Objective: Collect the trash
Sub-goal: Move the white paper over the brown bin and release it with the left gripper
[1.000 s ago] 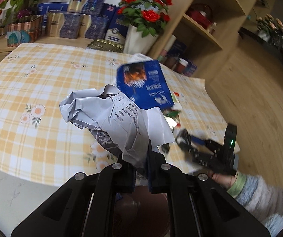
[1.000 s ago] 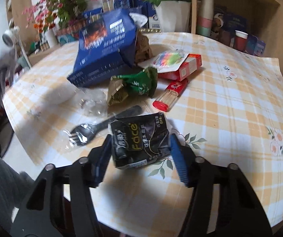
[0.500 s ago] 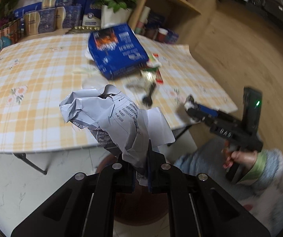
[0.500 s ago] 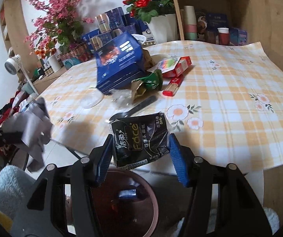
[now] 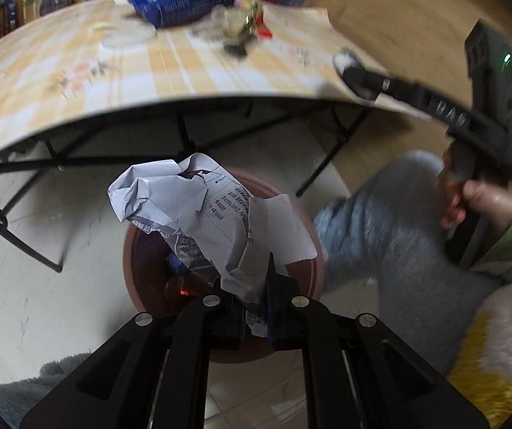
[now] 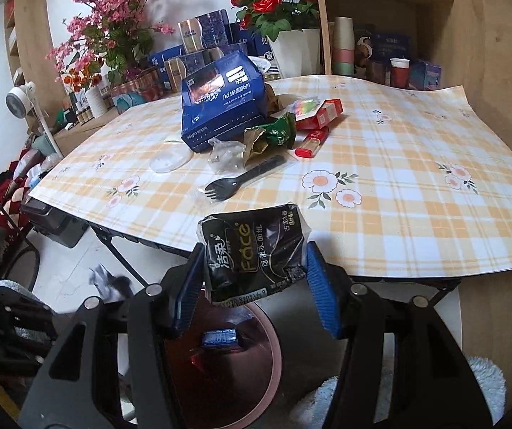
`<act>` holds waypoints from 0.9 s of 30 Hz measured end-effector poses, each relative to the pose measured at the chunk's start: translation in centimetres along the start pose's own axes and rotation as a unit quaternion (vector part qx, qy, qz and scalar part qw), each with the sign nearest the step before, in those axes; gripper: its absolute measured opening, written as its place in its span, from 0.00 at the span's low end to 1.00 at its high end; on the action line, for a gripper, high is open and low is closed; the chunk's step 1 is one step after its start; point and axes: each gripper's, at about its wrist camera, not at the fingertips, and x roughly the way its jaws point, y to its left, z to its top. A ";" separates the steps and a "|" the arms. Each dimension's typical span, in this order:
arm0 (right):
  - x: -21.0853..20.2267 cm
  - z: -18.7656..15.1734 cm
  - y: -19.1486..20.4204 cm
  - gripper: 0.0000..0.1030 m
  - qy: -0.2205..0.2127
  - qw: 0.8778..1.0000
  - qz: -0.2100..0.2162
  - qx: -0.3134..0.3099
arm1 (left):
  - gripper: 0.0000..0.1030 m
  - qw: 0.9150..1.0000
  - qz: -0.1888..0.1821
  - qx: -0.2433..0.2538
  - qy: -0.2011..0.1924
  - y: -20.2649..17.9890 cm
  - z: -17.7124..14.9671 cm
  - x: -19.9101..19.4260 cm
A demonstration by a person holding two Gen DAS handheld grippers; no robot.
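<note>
The left gripper has its jaws closed tight on the lower corner of a crumpled paper, white with black print, which hangs right over the open bin. The bin is round and reddish-brown, stands on the pale floor just off the counter's edge, and already holds a small blue packet.

The right gripper holds a black tissue pack with gold "Face" lettering, one blue pad against each side; the pack is wrinkled and sits above the near rim of the bin, in front of the counter edge. In the left wrist view the right gripper is seen from the side, up by the counter's corner, gripped by a hand in a fuzzy grey-blue sleeve.

The counter wears a yellow checked cloth with daisies; its near edge overhangs black folding legs, and the floor between those legs and the bin is open. The near and right parts of the cloth are bare.

Further in lies the remaining litter, bunched together: a black fork nearest the edge, clear plastic wrap and a clear lid beside it, a green wrapper, a red tube, a red box with a rainbow-coloured packet on it, and a big blue box tilted up behind them all.

Beyond the counter stand red roses in a white pot, pink blossom sprays, stacked gift boxes and a wooden shelf with cups.
</note>
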 end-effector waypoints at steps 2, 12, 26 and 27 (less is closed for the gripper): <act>0.1 -0.1 0.2 0.55 0.003 1.000 0.000 -0.005 | 0.09 1.000 -0.004 -0.004 -0.001 0.2 0.0 0.2; 1.1 -0.3 0.6 0.55 0.018 1.000 0.004 -0.014 | 0.09 0.999 -0.009 -0.040 0.014 1.6 -0.1 1.2; 1.4 -0.5 1.8 0.55 0.024 0.999 0.008 -0.041 | 0.72 0.996 0.043 -0.055 -0.058 1.6 0.4 -1.8; 1.4 -0.5 1.9 0.55 0.024 0.999 0.009 -0.044 | 0.75 0.992 0.069 -0.061 -0.082 1.7 0.4 -2.8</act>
